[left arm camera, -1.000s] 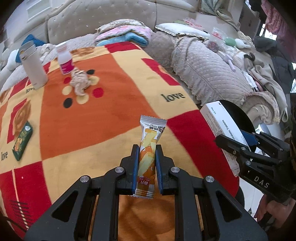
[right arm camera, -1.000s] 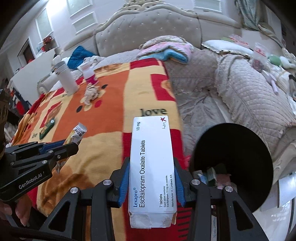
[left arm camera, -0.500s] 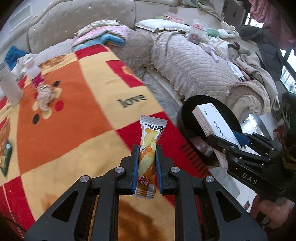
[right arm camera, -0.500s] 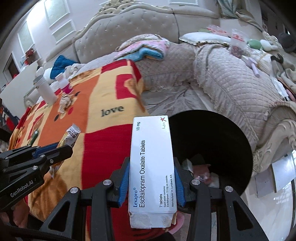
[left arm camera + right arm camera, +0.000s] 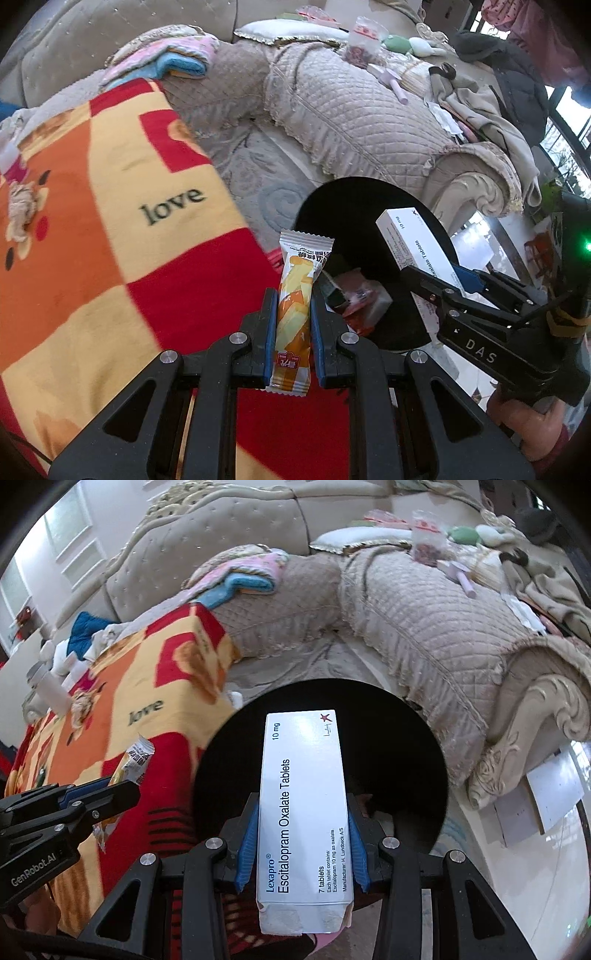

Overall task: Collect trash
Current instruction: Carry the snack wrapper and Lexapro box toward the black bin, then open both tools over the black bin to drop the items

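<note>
**Two pieces over the bin, more left behind**

My right hand-held gripper pinches a white cardboard tablet box reading "Lexapro Escitalopram Oxalate Tablets, 10 mg, 7 tablets", poised above the round black trash bin, which already holds scraps. My left hand-held gripper pinches a yellow-orange foil snack wrapper at the bin's edge. Neither is released. A crumpled tissue remains on the red-orange "love" blanket.
</note>
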Demonstrator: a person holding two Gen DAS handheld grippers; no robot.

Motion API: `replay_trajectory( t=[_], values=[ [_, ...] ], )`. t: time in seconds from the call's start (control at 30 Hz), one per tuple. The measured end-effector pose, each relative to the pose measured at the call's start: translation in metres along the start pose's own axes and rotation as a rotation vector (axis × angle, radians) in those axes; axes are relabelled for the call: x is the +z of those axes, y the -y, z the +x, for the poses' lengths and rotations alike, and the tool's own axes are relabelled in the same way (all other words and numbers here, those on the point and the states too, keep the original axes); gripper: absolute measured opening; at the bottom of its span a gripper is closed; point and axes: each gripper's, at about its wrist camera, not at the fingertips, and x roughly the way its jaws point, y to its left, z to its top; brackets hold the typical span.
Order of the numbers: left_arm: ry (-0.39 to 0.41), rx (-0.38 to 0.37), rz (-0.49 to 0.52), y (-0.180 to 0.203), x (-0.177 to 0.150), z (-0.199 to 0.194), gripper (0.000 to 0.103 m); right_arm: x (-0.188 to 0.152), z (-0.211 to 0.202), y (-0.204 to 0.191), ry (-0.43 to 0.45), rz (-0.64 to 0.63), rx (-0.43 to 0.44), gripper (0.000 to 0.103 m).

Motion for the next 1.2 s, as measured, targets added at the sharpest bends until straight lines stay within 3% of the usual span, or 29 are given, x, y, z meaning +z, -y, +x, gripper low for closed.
replay_trajectory(
  t=[0.2,1.1,1.13,1.2],
  values=[
    [-0.022,-0.041,-0.007,0.010,0.008,0.016,0.014,0.003,0.007,0.014,-0.006,0.028,-0.009,0.041],
    [-0.022,-0.075,-0.006,0.016,0.015,0.032,0.014,0.004,0.028,0.026,-0.035,0.070,-0.001,0.041],
    [-0.014,-0.084,-0.006,0.015,0.015,0.031,0.014,0.005,0.028,0.027,-0.036,0.078,-0.002,0.042],
    [-0.009,-0.106,-0.013,0.015,0.015,0.030,0.016,0.005,0.028,0.030,-0.033,0.098,-0.018,0.053]
  ],
)
